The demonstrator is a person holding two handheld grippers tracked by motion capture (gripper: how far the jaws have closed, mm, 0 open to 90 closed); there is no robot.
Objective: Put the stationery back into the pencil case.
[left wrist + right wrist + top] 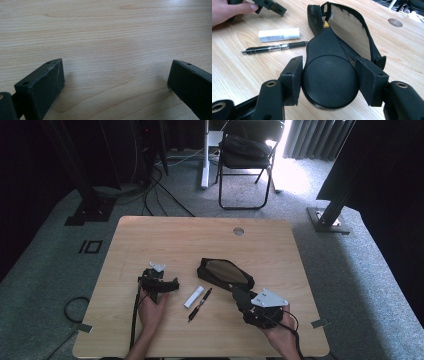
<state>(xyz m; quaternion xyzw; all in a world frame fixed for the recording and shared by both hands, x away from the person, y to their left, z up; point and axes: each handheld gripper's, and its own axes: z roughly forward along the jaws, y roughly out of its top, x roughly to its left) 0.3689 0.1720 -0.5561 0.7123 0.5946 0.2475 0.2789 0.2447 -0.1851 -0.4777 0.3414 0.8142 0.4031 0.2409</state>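
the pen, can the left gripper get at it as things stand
Probably yes. The left gripper is open, nothing between its jaws, and the pen lies close by on bare table; only the small white tube lies alongside.

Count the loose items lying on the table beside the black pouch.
2. A black pen lies near the table's middle, left of the pouch; a white tube lies just left of the pen. More could be hidden inside the pouch.
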